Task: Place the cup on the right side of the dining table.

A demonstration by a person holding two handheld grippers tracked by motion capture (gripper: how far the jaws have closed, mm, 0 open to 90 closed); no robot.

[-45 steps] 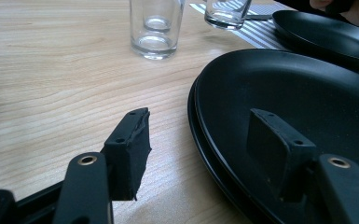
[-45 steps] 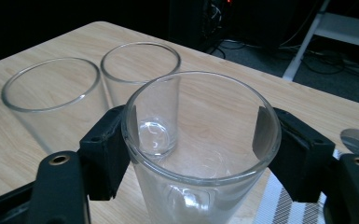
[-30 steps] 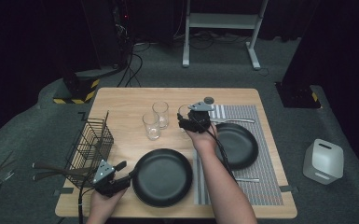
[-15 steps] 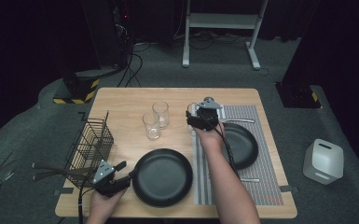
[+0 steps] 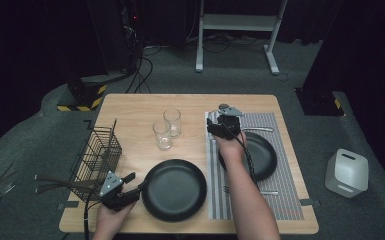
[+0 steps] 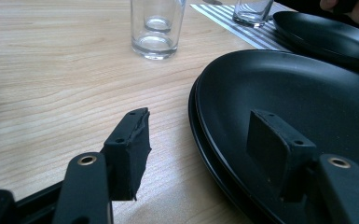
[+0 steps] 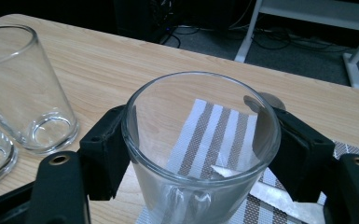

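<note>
High view shows a wooden surface (image 5: 130,107) set for a meal, with a striped placemat (image 5: 280,122) on its right half as the landmark. The right tongs (image 5: 223,126) hover over the mat's far left corner, gripping a clear glass tumbler (image 7: 200,154); in the right gripper view both black pads press against its curved wall just below the rim, and the woven mat shows through it. A small black plate (image 5: 260,155) sits on the mat, close behind the hand, with cutlery beside it. Two more glasses (image 5: 167,127) stand just left of the mat on bare wood. A large black plate (image 5: 175,190) lies left of the mat, near the front edge. The left tongs (image 5: 125,192) rest by that plate's left rim, open and holding nothing; the left gripper view shows one jaw over the rim and one over the wood. A wire basket (image 5: 97,155) stands farther left.

Risks, as I judge them: smooth glass held by two pads may slip or rotate. Setting it down on the mat's edge, or on the piece of cutlery seen through its base, could tip it. Drifting left could knock the two standing glasses.
</note>
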